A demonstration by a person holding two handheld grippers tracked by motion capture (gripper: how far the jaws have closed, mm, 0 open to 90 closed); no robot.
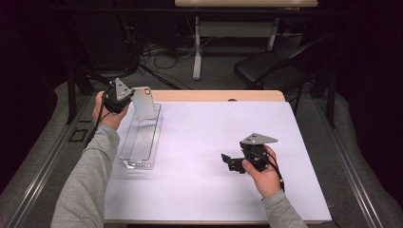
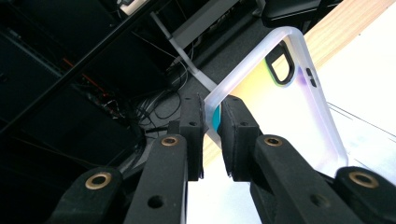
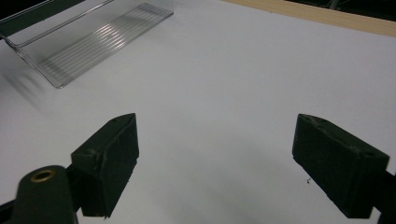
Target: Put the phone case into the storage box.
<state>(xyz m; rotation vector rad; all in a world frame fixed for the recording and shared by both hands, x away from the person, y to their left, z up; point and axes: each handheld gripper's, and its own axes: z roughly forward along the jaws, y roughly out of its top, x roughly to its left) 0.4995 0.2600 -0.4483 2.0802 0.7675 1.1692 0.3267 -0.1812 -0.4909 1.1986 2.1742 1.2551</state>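
Pinching a clear phone case (image 1: 143,102) by one corner, the left gripper (image 1: 129,97) holds it above the far end of a transparent tray (image 1: 140,138) that lies along the left side of the white table (image 1: 204,142); in the left gripper view its jaws are drawn narrow on the case's (image 2: 285,107) rim, with the camera cut-out at the far end and the case tilted up away from the pads; over on the right, the right gripper (image 1: 229,162) rests low over the bare tabletop, well apart from the tray, and its jaws stand wide with nothing between them (image 3: 215,154); the tray (image 3: 88,44) shows ribbed and see-through at the upper left of that view; a dark chair (image 1: 271,66) stands beyond the table.
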